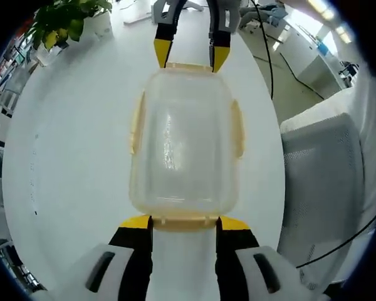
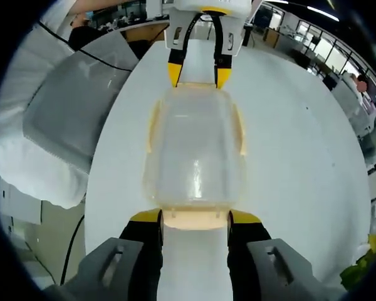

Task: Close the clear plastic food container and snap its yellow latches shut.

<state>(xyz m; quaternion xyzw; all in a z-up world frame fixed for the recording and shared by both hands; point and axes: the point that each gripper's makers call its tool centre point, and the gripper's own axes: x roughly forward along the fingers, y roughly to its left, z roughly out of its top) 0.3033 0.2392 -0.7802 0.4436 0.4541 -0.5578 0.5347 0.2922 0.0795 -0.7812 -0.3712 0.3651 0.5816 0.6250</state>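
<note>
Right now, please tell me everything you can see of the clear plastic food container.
The clear plastic food container looks empty, rounded and rectangular, with its lid on. It sits flat on the white table. Yellow latches line its sides and ends. The left claw meets one end latch, the right claw the opposite end, jaws spread.

We had both cameras low over the white table [image 1: 69, 188], each looking along its own gripper at the clear container [image 1: 185, 144] from opposite ends, close up. The left gripper view faced the right gripper [image 1: 189, 58] beyond it; the right gripper view faced the left gripper [image 2: 199, 74]. Both shared the container and the surrounding table.
</note>
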